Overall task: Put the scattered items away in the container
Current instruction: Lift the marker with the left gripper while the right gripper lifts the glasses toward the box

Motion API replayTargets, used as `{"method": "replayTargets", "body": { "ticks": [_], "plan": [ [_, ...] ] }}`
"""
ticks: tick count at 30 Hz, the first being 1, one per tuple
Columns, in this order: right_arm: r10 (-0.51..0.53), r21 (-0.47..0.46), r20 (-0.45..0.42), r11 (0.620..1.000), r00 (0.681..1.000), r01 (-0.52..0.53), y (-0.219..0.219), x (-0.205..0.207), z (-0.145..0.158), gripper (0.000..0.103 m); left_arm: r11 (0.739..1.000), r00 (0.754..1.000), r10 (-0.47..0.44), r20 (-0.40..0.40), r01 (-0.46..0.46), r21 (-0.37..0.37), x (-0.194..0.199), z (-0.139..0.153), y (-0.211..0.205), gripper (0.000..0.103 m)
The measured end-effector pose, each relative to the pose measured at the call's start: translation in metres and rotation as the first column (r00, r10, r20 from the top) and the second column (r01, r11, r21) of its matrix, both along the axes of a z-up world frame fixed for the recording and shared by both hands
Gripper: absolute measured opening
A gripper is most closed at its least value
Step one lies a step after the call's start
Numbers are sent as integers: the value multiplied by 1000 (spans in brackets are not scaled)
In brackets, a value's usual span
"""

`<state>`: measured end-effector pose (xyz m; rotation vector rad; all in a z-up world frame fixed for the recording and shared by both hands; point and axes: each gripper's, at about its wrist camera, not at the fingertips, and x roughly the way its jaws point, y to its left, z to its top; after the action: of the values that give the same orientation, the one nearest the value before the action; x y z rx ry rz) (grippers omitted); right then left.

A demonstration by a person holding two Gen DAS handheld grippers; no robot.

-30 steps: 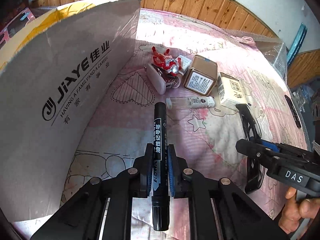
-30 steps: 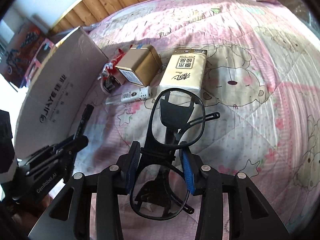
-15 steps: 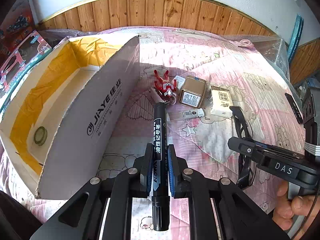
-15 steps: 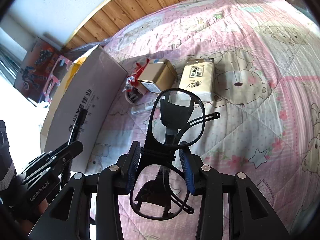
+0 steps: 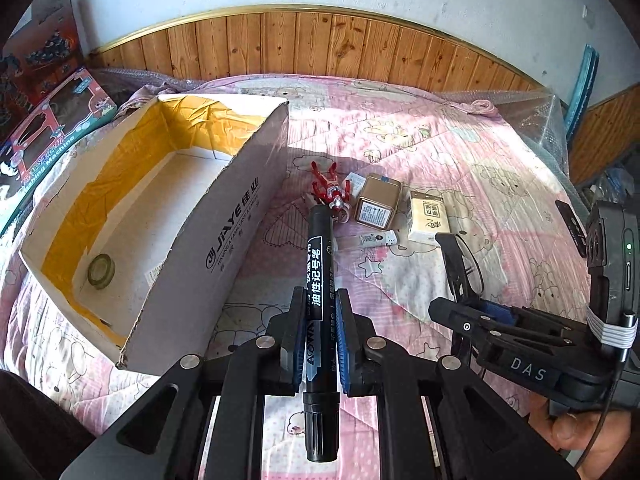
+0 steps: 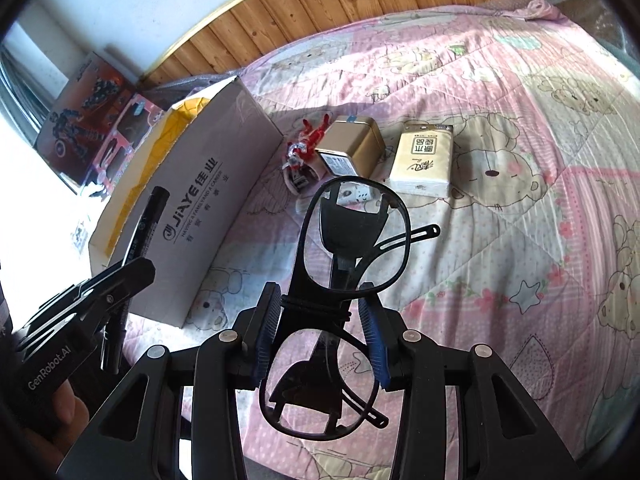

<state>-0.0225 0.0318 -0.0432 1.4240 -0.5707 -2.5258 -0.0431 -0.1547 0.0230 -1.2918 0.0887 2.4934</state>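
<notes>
My left gripper point(image 5: 318, 304) is shut on a black marker point(image 5: 320, 276), held above the pink bedspread just right of the open cardboard box point(image 5: 224, 220). A roll of tape point(image 5: 101, 271) lies inside the box. My right gripper point(image 6: 320, 300) is shut on the bridge of black glasses point(image 6: 354, 232), raised over the bed; it shows at the right in the left wrist view point(image 5: 452, 308). On the bed lie a red toy figure point(image 5: 330, 188), a gold tin point(image 5: 378, 202), a tissue pack point(image 5: 428, 216) and a small white tube point(image 5: 378, 239).
Toy boxes point(image 5: 44, 120) stand left of the cardboard box, against the wood-panelled wall point(image 5: 320, 44). Clear plastic wrap point(image 5: 536, 120) lies at the bed's far right corner. A person's hand point(image 5: 576, 432) holds the right gripper's handle.
Both grippers have risen and drawn back with their loads; the scattered items look smaller and farther. The box's inside with the tape roll has come into view.
</notes>
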Motion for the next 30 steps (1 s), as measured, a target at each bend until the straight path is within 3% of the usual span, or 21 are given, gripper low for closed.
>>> {"method": "replayTargets", "body": {
  "ticks": [30],
  "plan": [
    [21,76,-64,997,998,-16,-46,19,54,42,990,1000,3,-24,1,144,21,36,-44,14]
  ]
}}
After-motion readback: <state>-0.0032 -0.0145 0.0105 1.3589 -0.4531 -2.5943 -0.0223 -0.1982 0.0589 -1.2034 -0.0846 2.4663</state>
